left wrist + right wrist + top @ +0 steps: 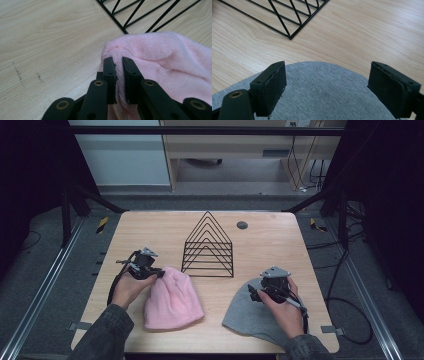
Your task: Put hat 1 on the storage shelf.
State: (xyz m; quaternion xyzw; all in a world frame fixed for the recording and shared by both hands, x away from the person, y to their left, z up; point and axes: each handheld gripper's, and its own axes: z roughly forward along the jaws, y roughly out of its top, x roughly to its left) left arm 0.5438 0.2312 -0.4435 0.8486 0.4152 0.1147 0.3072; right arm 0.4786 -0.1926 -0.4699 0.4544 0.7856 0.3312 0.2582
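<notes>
A pink knit hat (172,299) lies flat at the table's front left. My left gripper (159,273) is shut on a fold at its top edge; in the left gripper view the pink hat (162,60) bunches up between the two pads (109,72). A grey hat (247,315) lies at the front right. My right gripper (254,292) hovers over its crown, open. In the right gripper view the grey hat (324,92) spreads flat beneath the wide-apart pads (270,90), which do not touch it.
A black wire rack (207,247) shaped like a triangle stands in the middle of the wooden table (150,230). A small dark round grommet (242,225) sits behind it to the right. The rack's corner (290,37) lies just beyond the grey hat.
</notes>
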